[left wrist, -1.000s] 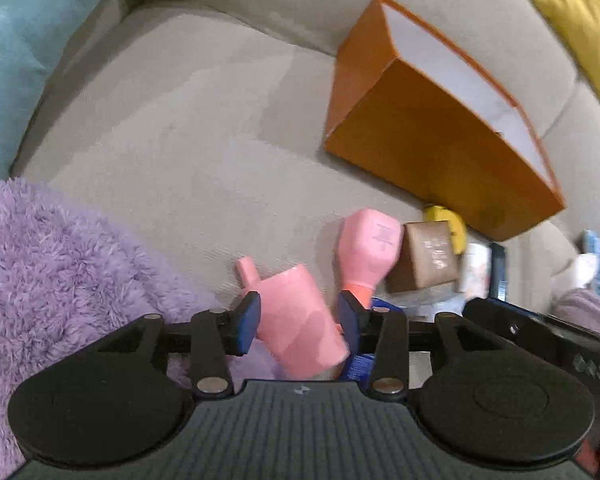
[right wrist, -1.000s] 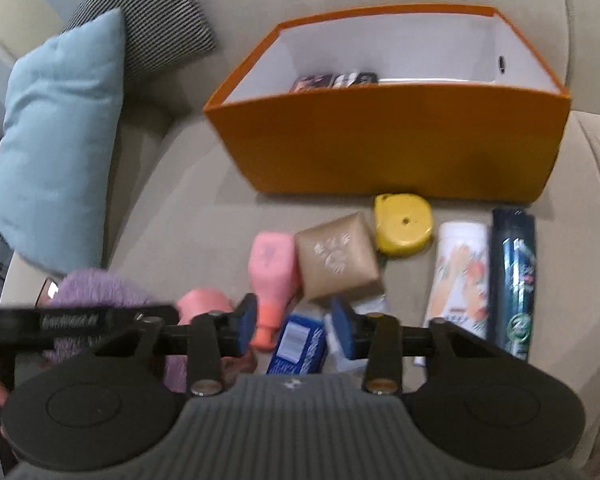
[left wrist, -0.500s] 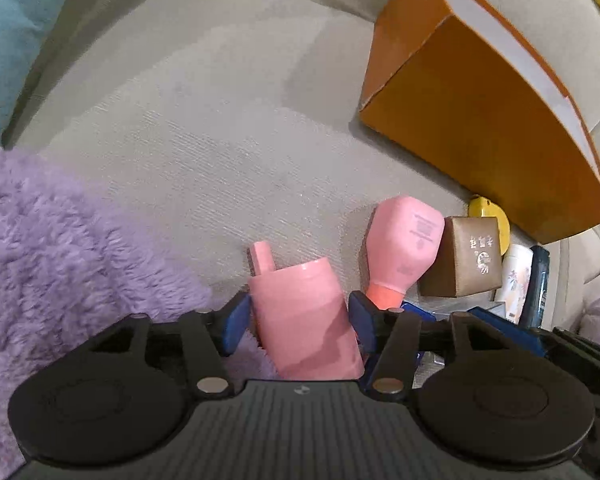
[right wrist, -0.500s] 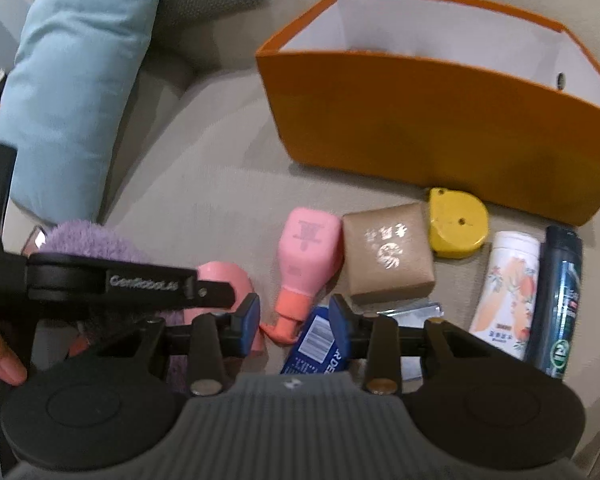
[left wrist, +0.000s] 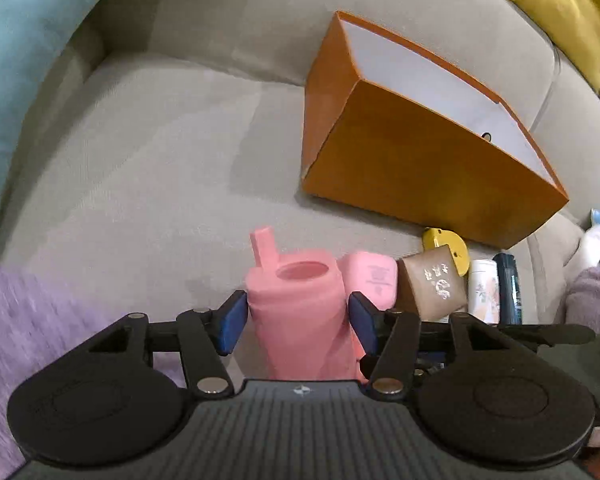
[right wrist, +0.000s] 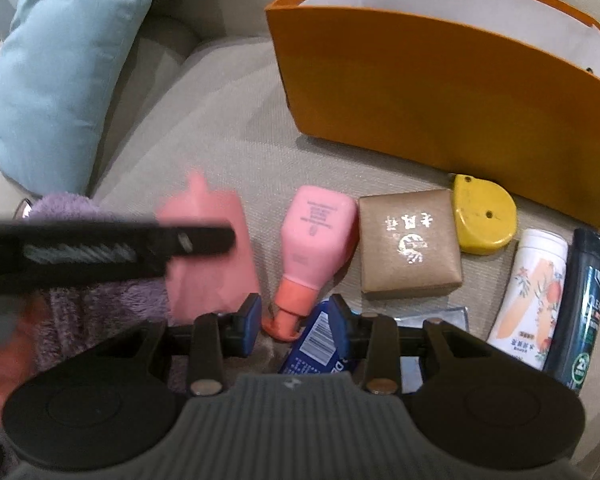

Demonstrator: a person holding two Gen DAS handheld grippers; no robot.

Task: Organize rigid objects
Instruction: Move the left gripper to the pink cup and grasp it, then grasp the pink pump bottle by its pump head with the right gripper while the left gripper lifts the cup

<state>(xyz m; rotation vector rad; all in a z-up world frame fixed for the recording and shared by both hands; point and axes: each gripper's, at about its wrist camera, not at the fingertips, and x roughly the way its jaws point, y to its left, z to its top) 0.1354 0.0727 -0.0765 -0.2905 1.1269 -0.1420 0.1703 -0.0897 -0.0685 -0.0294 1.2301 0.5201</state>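
My left gripper is shut on a pink cup with a spout, held upright above the sofa seat; it shows blurred in the right wrist view. My right gripper is open, low over a blue box and the cap of a pink bottle. Beside them lie a brown box, a yellow tape measure, a white tube and a dark bottle. An orange box stands open behind them.
A purple fluffy blanket lies at the left. A light blue cushion leans at the sofa's left end, yellow cushions at the back right. Beige sofa seat stretches left of the orange box.
My left gripper has lifted the pink cup and turned it upright. My right gripper has moved lower and closer to the pink bottle and blue box.
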